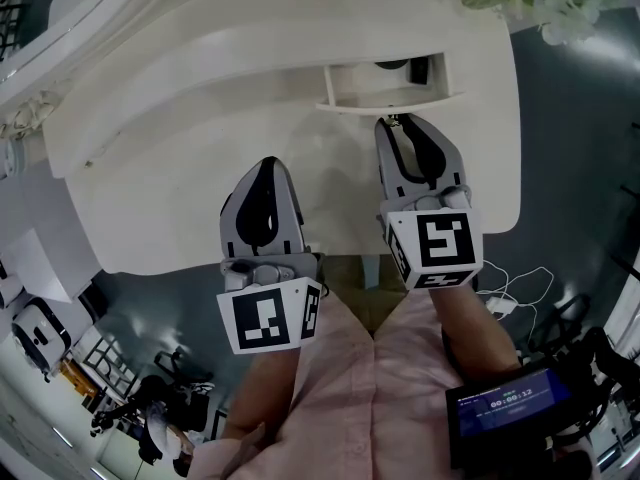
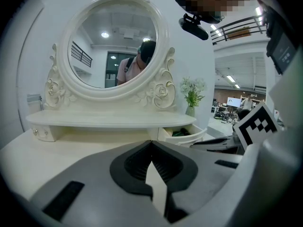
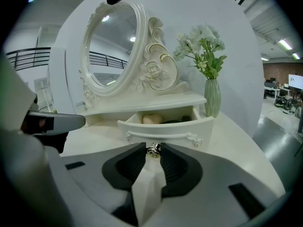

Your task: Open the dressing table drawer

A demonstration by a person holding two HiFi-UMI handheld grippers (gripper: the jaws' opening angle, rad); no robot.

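Note:
The white dressing table (image 1: 180, 208) has a small drawer (image 1: 390, 98) at its right side, pulled partly out from under the shelf. In the right gripper view the drawer front (image 3: 163, 129) faces me with a small silver knob (image 3: 153, 149) at its middle. My right gripper (image 3: 152, 150) has its jaw tips pressed on either side of that knob. A pale round thing (image 3: 151, 119) and dark items lie inside the drawer. My left gripper (image 1: 265, 163) hovers over the tabletop to the left of the drawer, jaws shut and holding nothing.
An oval mirror (image 2: 113, 46) in a carved white frame stands on the shelf behind the drawer. A vase of white flowers (image 3: 212, 96) stands at the table's right rear corner. The table's front edge (image 1: 250, 263) lies just ahead of the person's sleeves.

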